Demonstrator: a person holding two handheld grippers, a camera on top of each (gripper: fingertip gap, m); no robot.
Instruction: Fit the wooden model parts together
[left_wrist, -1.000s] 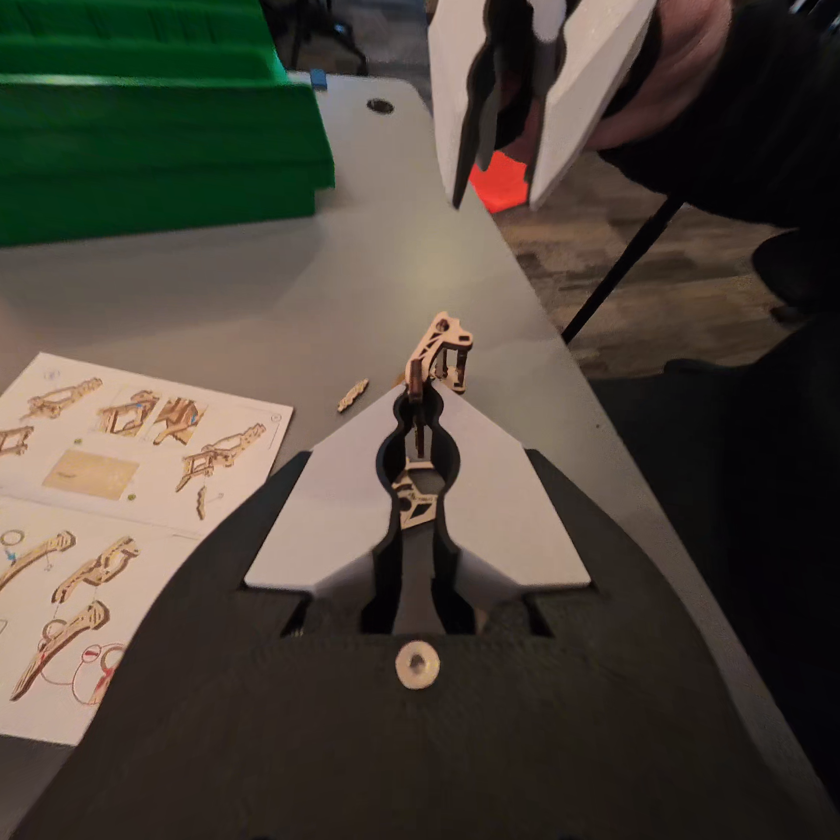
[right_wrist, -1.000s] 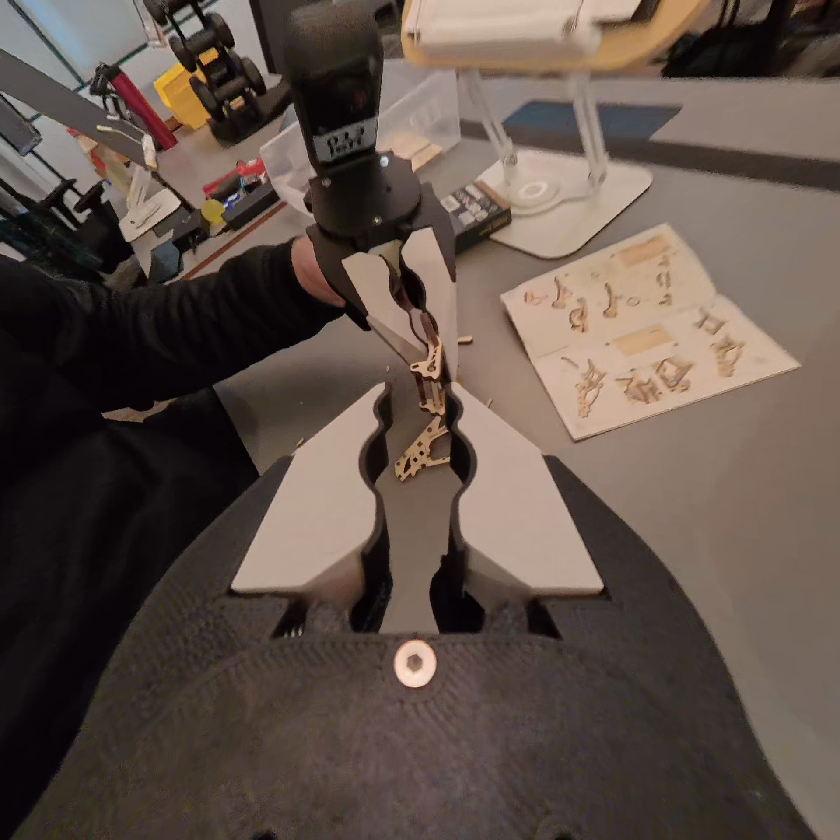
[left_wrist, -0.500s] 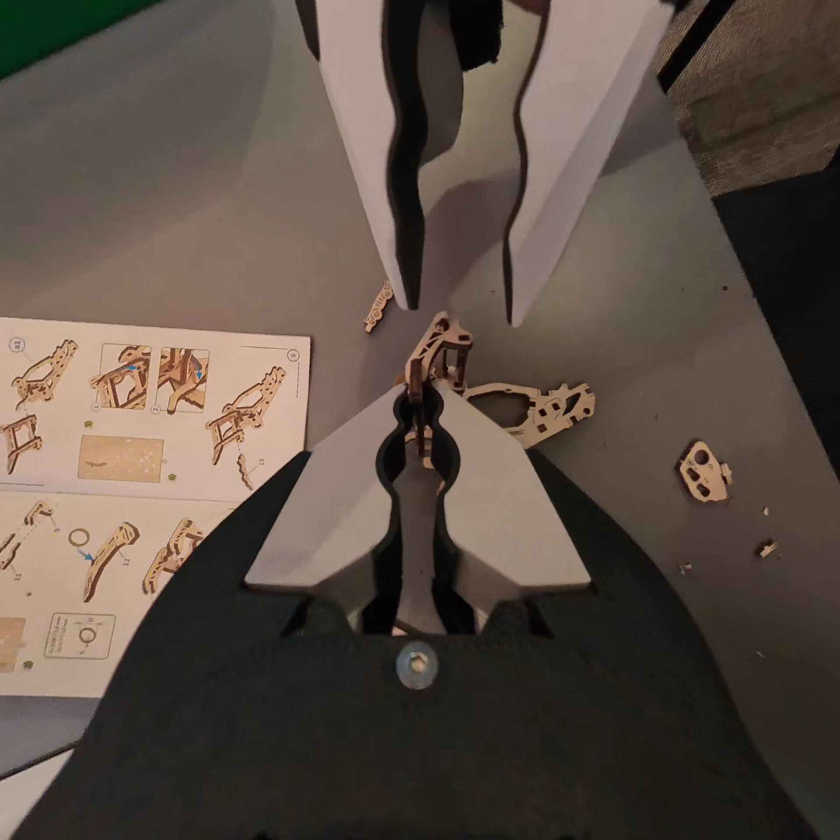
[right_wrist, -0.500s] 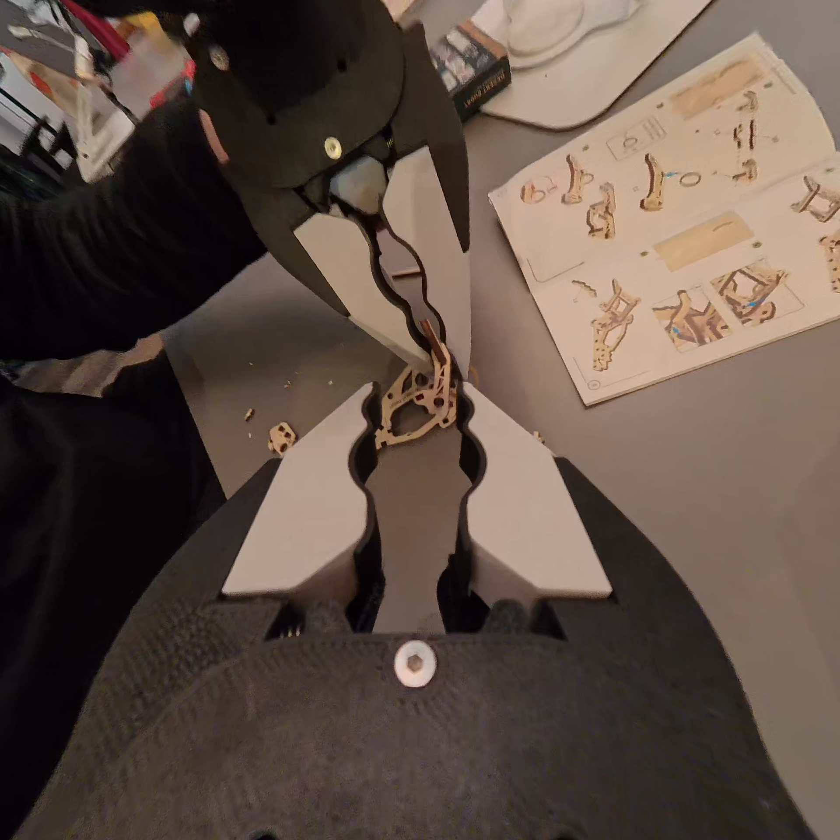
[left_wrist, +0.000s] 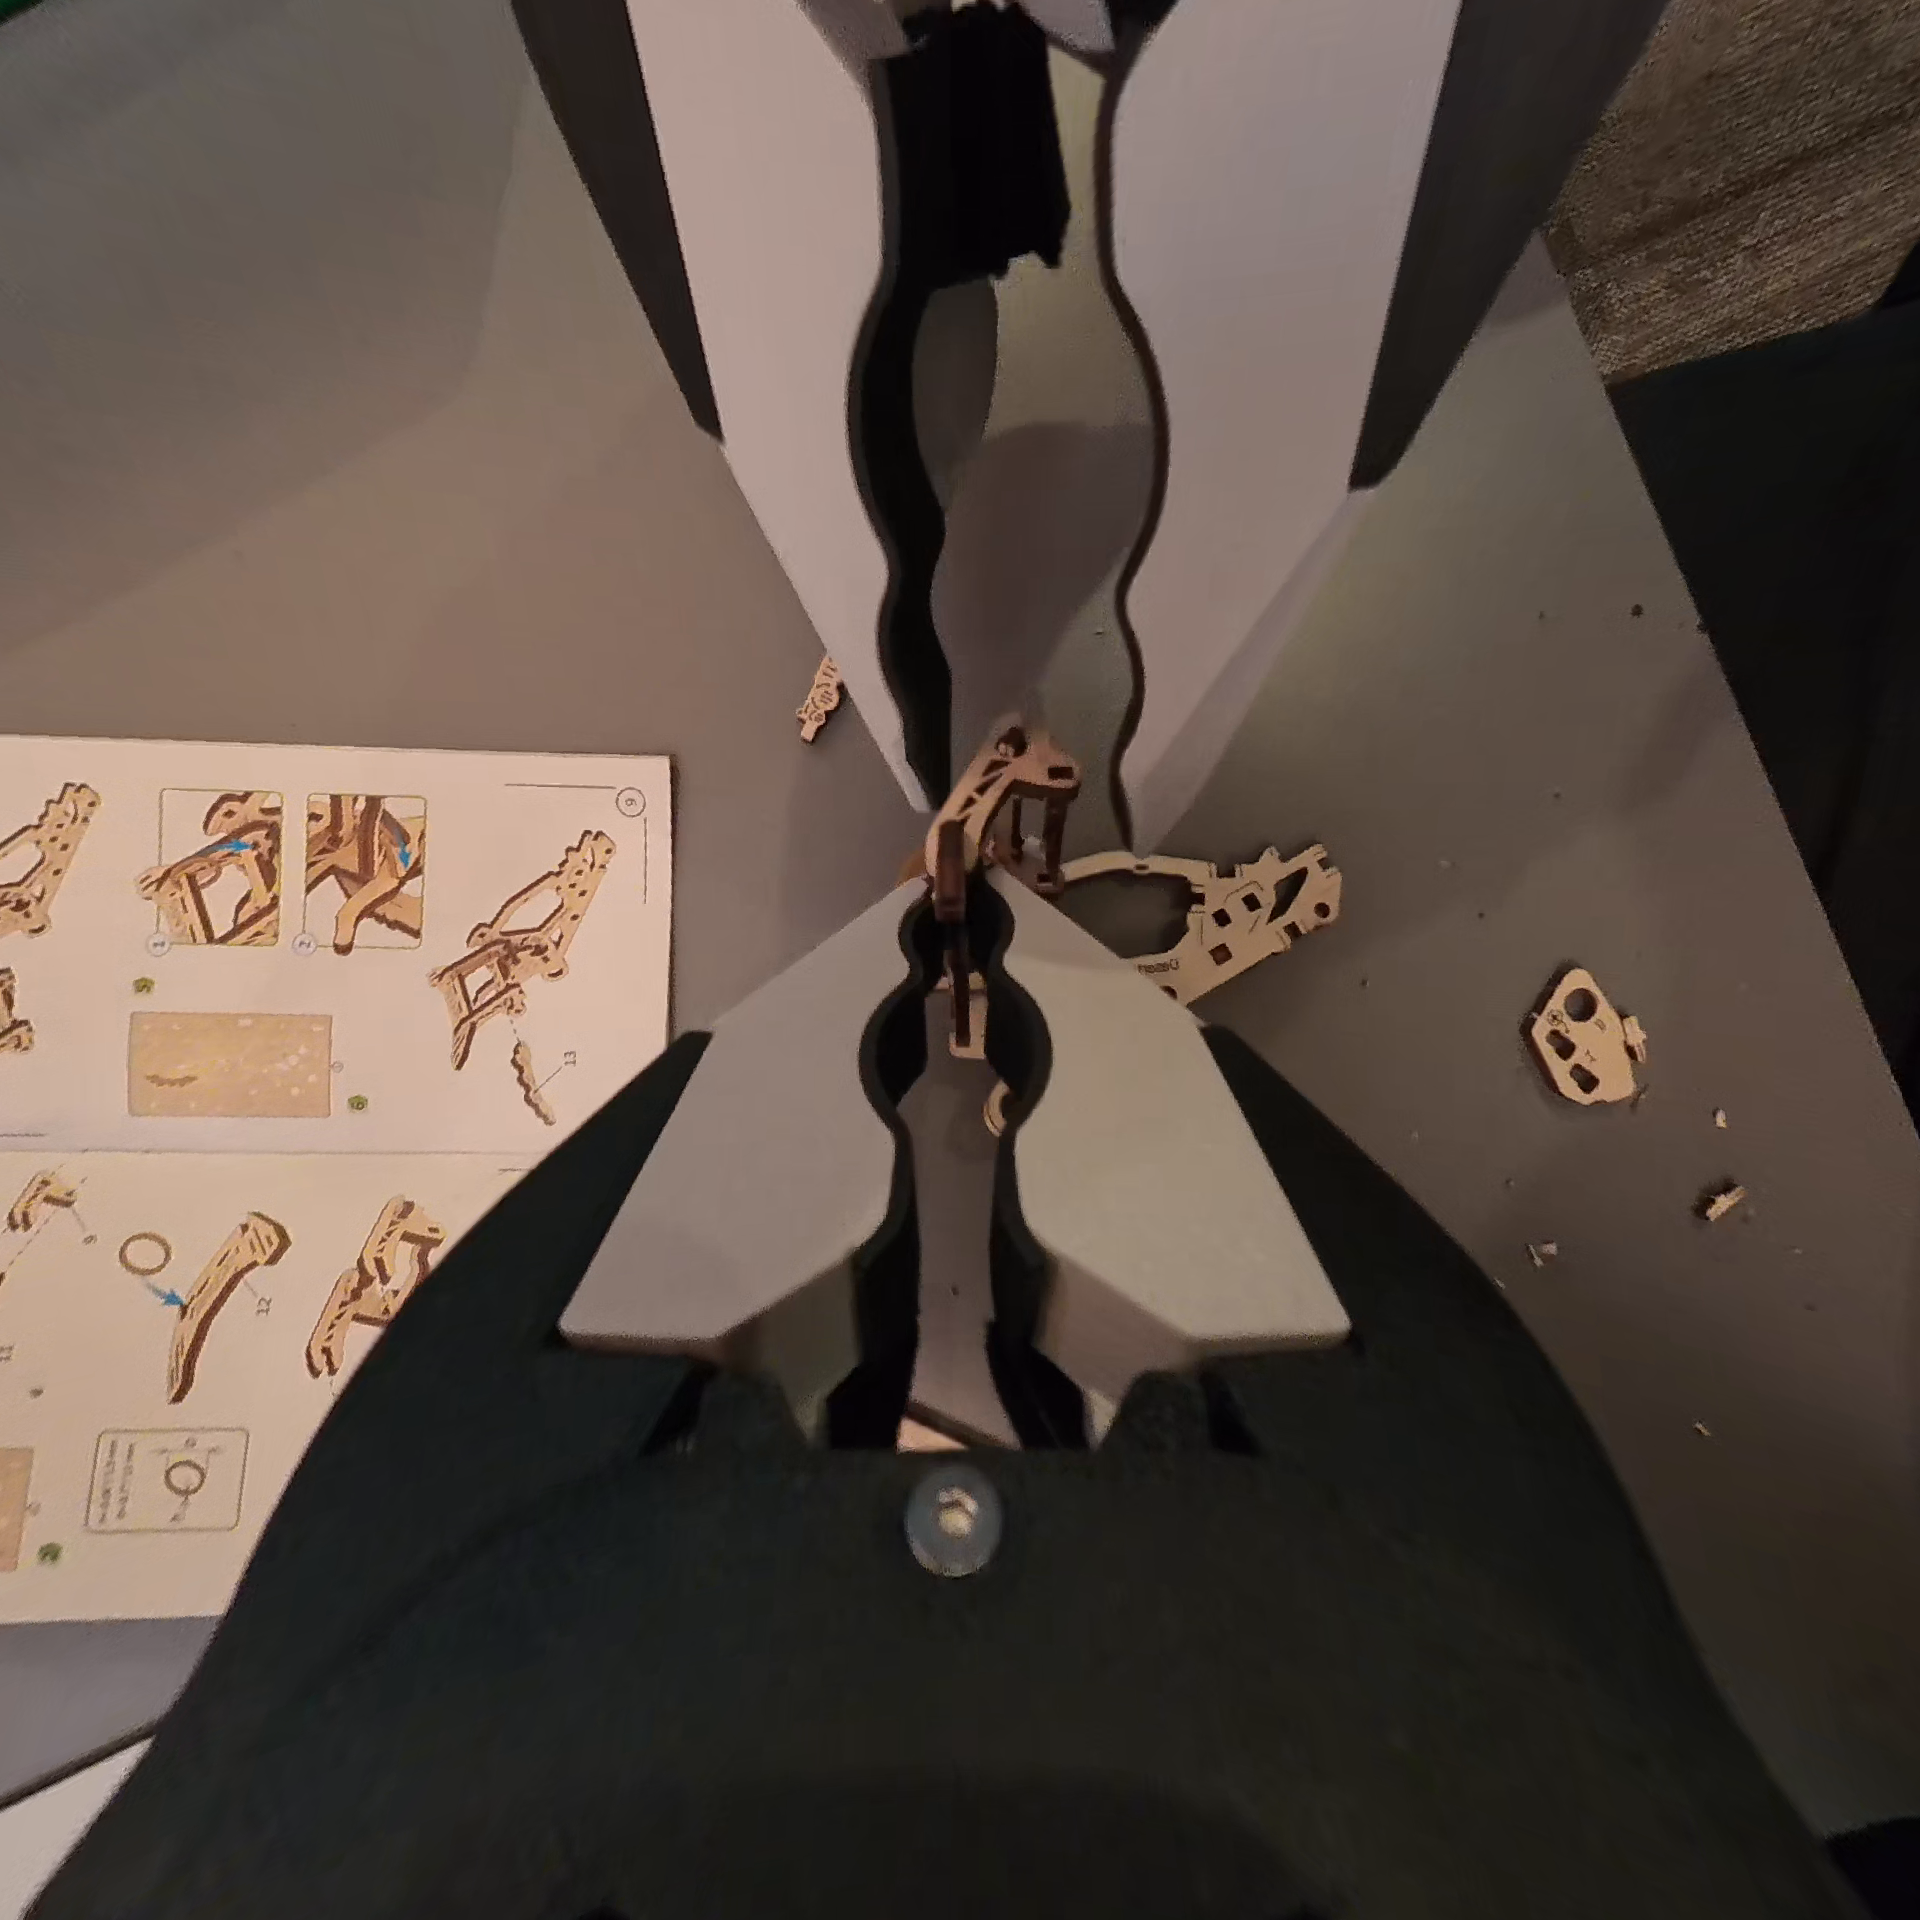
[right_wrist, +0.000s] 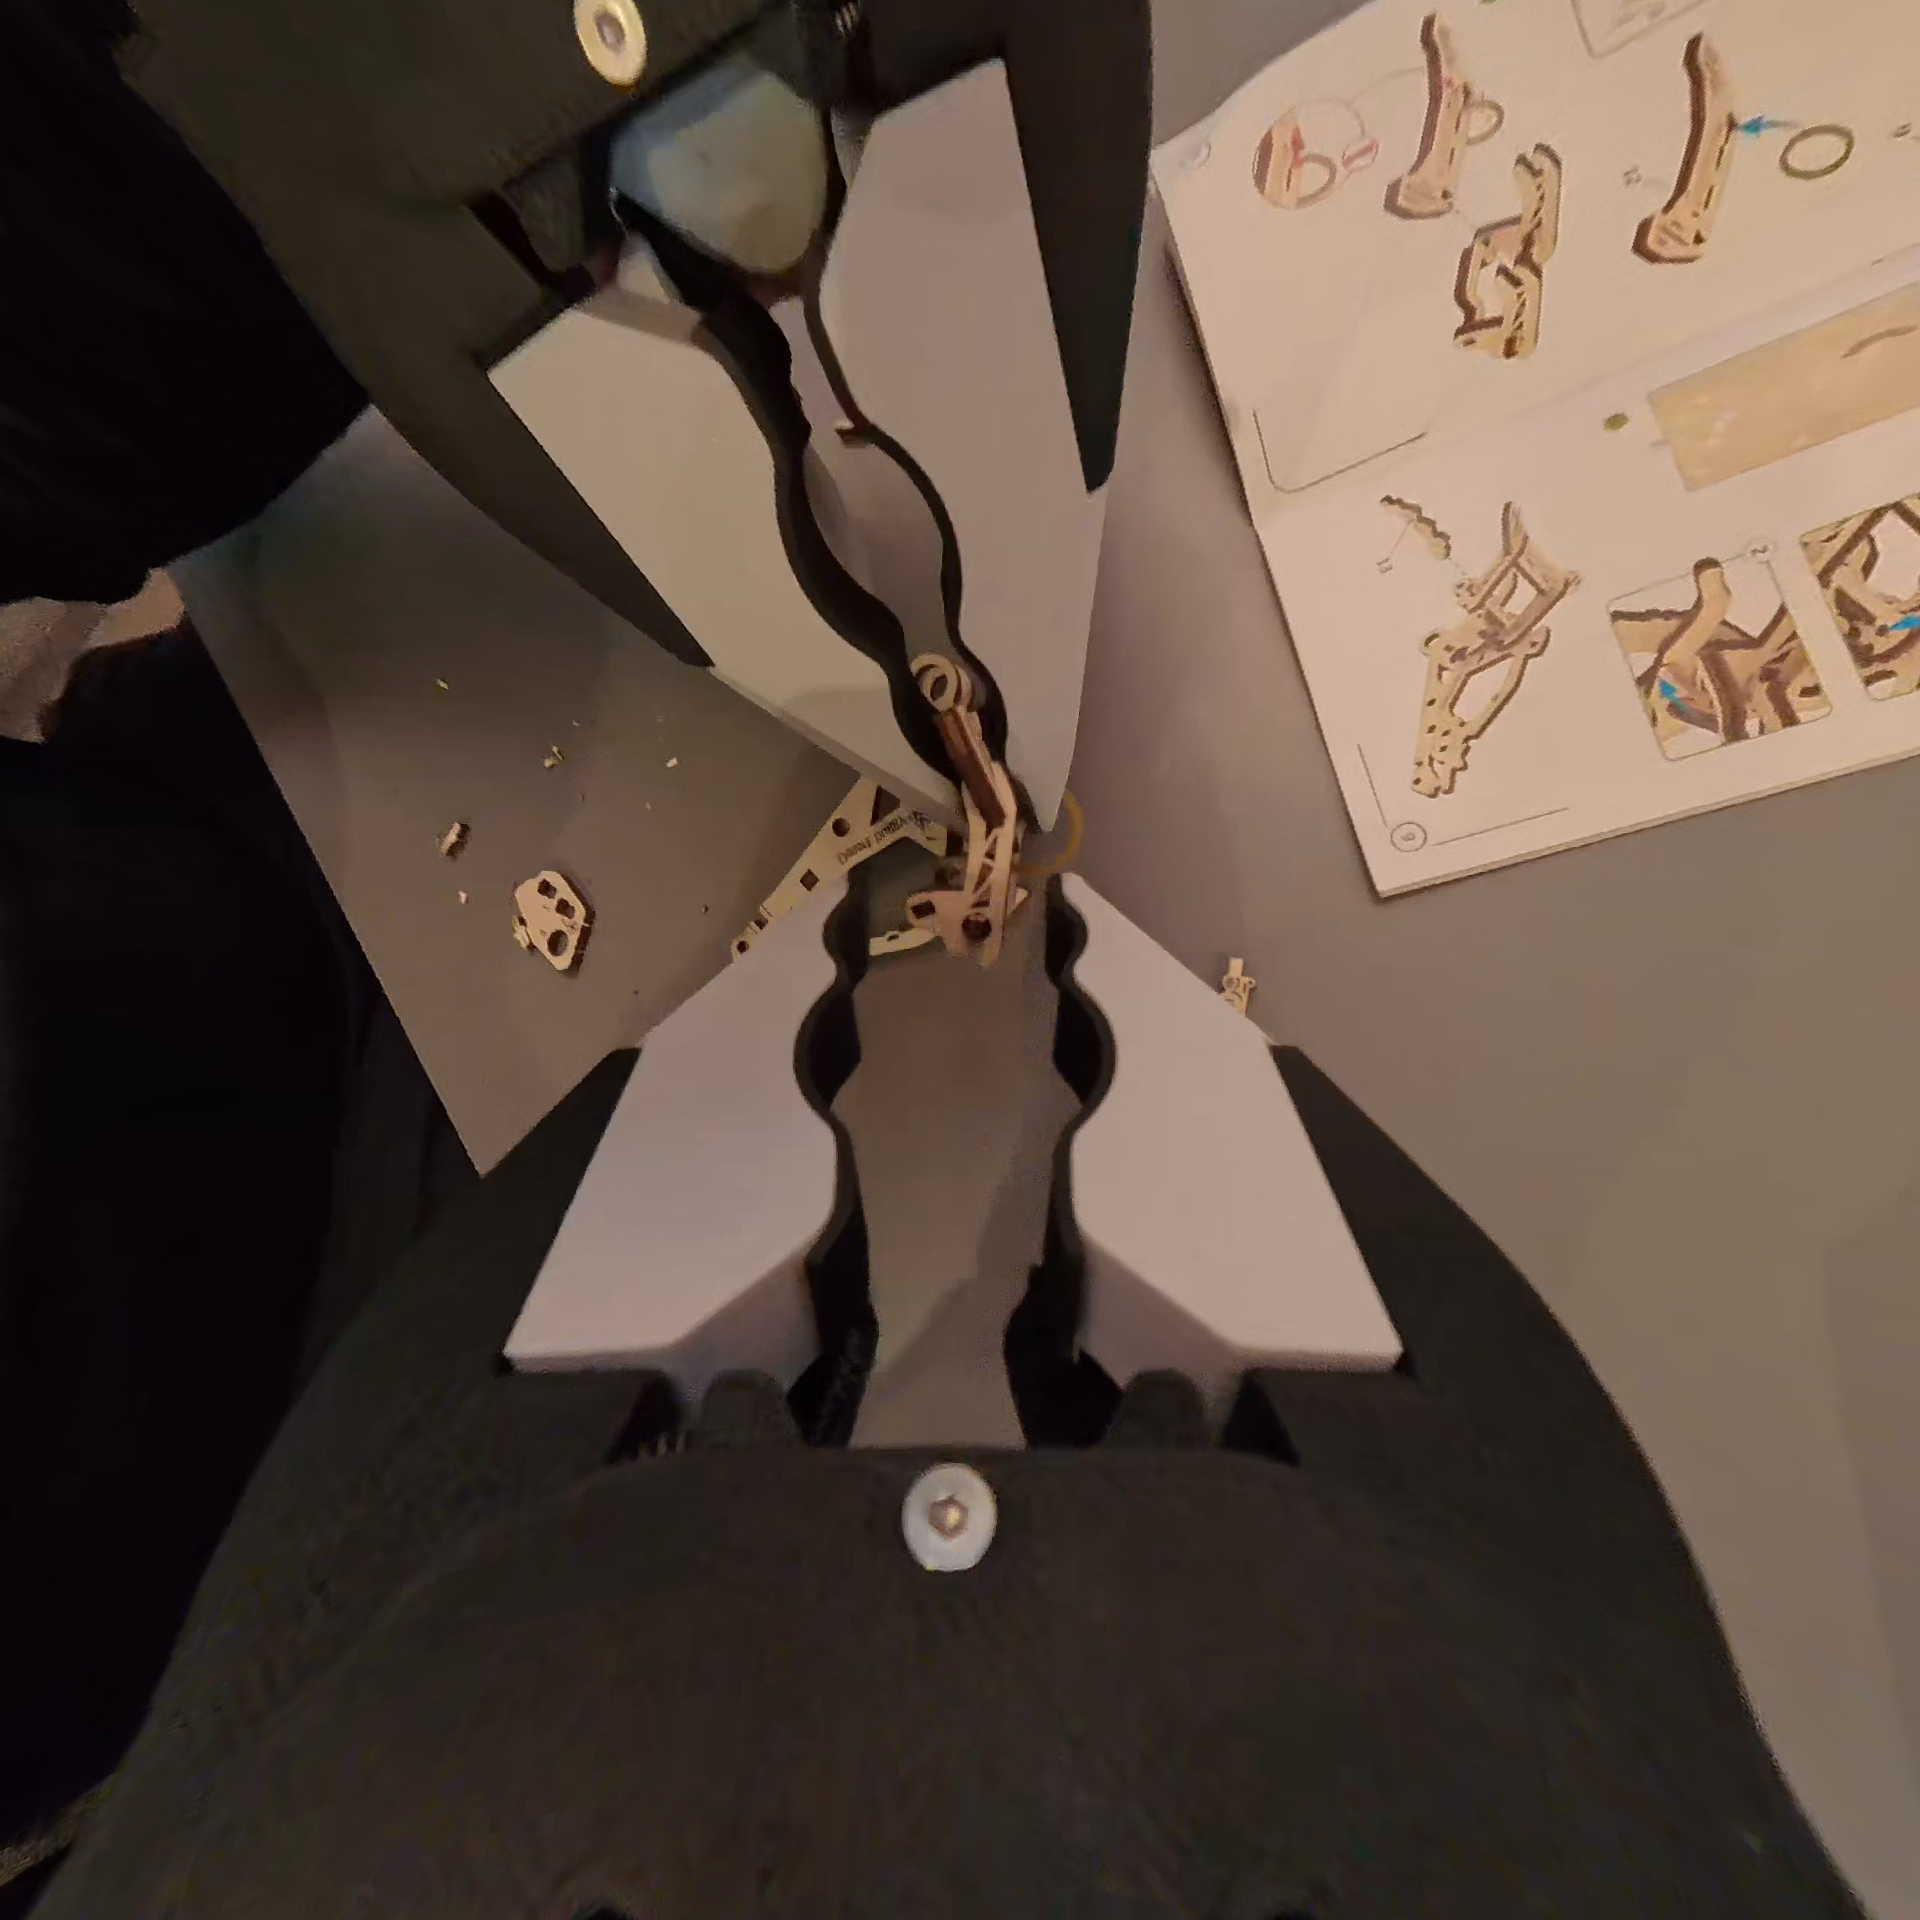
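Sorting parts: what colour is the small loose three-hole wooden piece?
Pale tan small three-hole wooden piece, dark edges; left wrist view.

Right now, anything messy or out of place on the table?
Yes, minor. Wood chips and splinters litter the grey table near a loose oval wooden part, likely offcuts. Another flat wooden frame piece lies partly under the left gripper. Nothing looks broken.
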